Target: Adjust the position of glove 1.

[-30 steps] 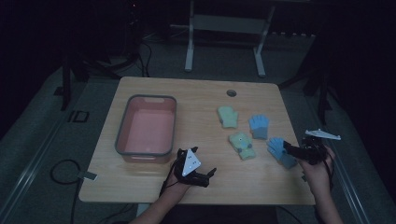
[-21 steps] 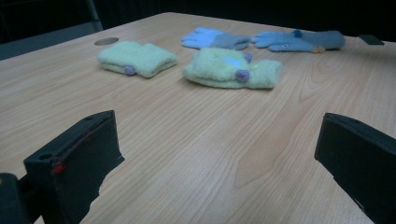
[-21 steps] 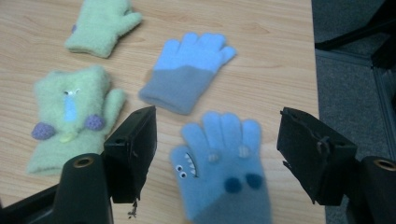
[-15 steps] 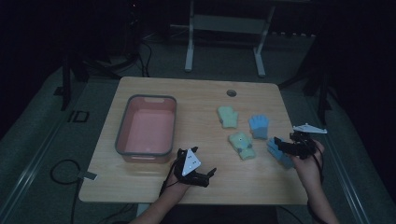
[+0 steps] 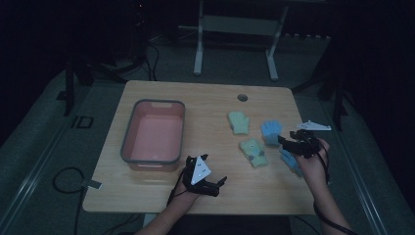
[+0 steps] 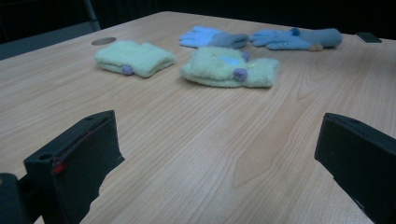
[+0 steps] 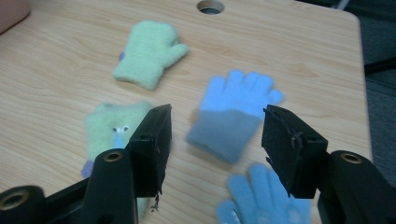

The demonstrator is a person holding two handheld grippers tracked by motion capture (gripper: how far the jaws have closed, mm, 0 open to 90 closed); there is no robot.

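Four mitts on table (image 5: 210, 103), two green, two blue. Our right gripper (image 7: 215, 135) jaws half wide, just been closing, far blue glove (image 7: 236, 112) between them, not pinched yet. Left gripper (image 6: 219, 154) wide, empty. Risk: we snag near blue glove (image 7: 261, 198) too

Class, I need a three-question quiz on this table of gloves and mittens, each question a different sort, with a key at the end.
1. How many blue gloves lie on the table?
2. True or false: the tub holds a mitten.
3. Which glove do the right gripper's jaws frame? A: the far blue glove. B: the far green mitten. C: the near green mitten.

Key
1. Two: the far one and the near blue glove.
2. False: it is empty.
3. A: the jaws have just been closing, with the glove lying below and beyond them, not yet pinched.
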